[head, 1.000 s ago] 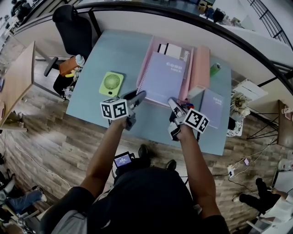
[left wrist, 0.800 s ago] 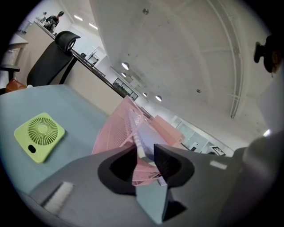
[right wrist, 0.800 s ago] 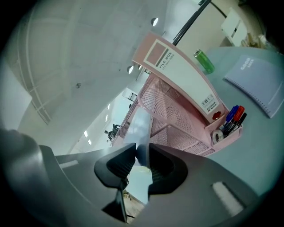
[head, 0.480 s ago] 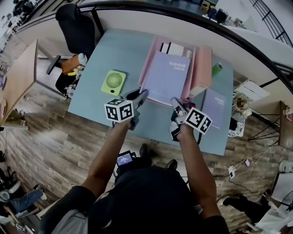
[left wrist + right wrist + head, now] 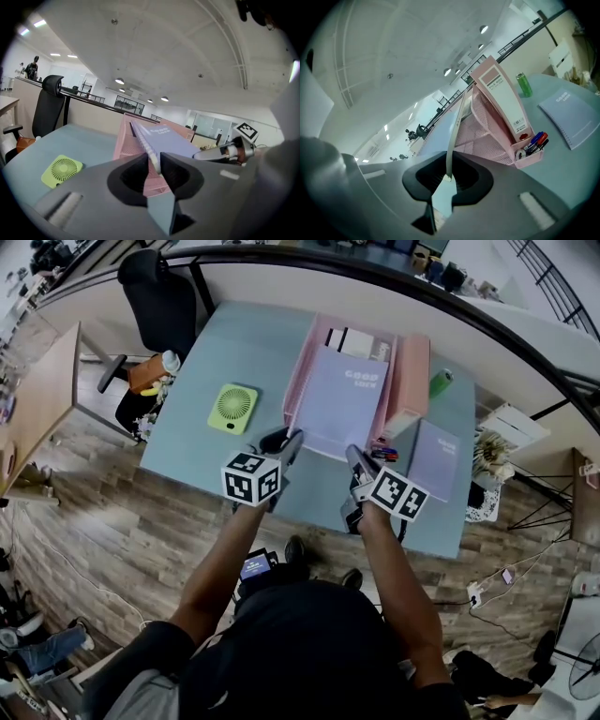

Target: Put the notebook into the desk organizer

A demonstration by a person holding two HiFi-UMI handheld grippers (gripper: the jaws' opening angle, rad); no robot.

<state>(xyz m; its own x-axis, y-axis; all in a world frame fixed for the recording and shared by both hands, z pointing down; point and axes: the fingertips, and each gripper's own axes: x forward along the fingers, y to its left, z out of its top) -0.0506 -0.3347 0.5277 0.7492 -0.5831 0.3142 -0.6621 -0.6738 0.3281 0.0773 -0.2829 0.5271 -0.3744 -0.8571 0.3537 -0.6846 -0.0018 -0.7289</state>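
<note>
The left tongs (image 5: 159, 163) are clenched on the spiral-bound near corner of the lilac notebook (image 5: 343, 401). The right tongs (image 5: 449, 172) pinch its other near corner, the cover edge-on between the pads. The notebook lies tilted over the pink mesh desk organizer (image 5: 302, 371), its near edge held above the desk (image 5: 234, 348). I judge this to be the insertion step. Next, both tongs should lift that edge together and push forward until the notebook stands in a compartment, without the spiral wire catching on the mesh. A green fan (image 5: 230, 410) lies to the left and a second notebook (image 5: 433, 456) to the right.
</note>
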